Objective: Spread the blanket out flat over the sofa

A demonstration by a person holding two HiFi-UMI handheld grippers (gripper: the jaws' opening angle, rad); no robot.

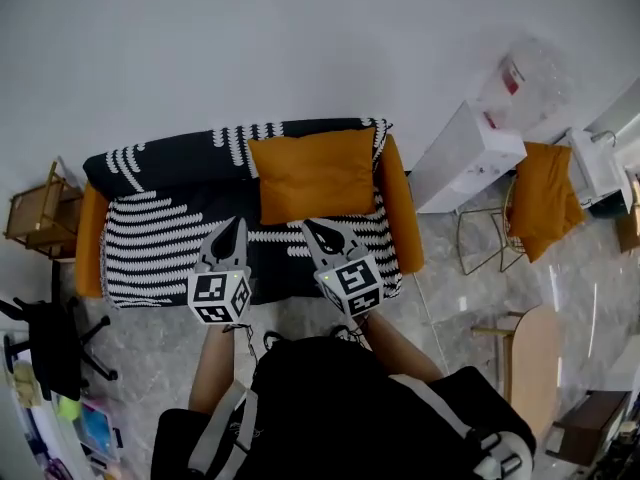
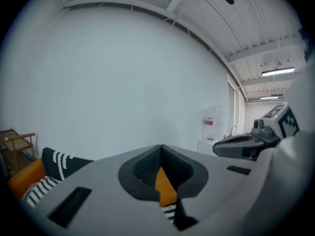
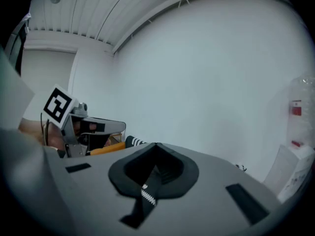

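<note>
The black blanket with white stripes (image 1: 170, 228) lies over the seat and back of the orange sofa (image 1: 403, 223). An orange cushion (image 1: 315, 173) leans on the blanket against the backrest. Both grippers are raised side by side in front of the sofa, pointing at it. My left gripper (image 1: 232, 224) is shut with nothing in it, and so is my right gripper (image 1: 310, 227). In the left gripper view the jaws (image 2: 160, 147) meet at the tips, and only sofa and blanket show through the slit behind. The right gripper view shows its jaws (image 3: 156, 145) meeting the same way.
A white cabinet (image 1: 465, 158) and a clear water bottle (image 1: 525, 73) stand right of the sofa. A wire chair with an orange cushion (image 1: 545, 198) and a round wooden table (image 1: 535, 358) are further right. A wooden rack (image 1: 35, 213) and a black office chair (image 1: 50, 343) stand left.
</note>
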